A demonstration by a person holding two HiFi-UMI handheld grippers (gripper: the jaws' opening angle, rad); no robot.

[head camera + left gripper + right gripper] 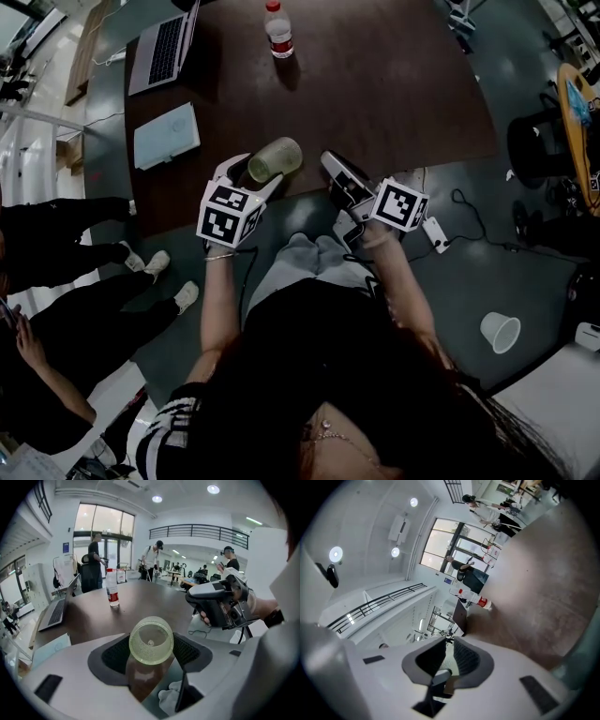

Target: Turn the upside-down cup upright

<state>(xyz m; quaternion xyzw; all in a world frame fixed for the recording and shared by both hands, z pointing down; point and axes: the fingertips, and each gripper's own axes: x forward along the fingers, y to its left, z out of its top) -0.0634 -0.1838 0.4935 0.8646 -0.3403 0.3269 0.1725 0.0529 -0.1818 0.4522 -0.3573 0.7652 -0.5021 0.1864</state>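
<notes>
- With the left gripper (249, 178) fingers (116, 654) spread wide, pinching the cup (151, 641) by its sides. Tipped over between the pads, neither upside-down nor upright, one round end facing back along the fingers. Cannot tell whether mouth or base.
- Could slip: smooth round wall, gripped only where two pads touch it, so liable to spin or slide out while being rolled upright.
- Hangs over the near edge of the table (375, 84), just under the fingertips. If let go tilted or too high, likely to topple, roll off and drop to the floor (450, 281).
- Squeezing harder risks buckling a wall that looks thin.
- On the right gripper (446, 651), fingers drawn almost together on nothing, off beside the left fingertips. Near enough to knock the cup if swung in carelessly.
</notes>
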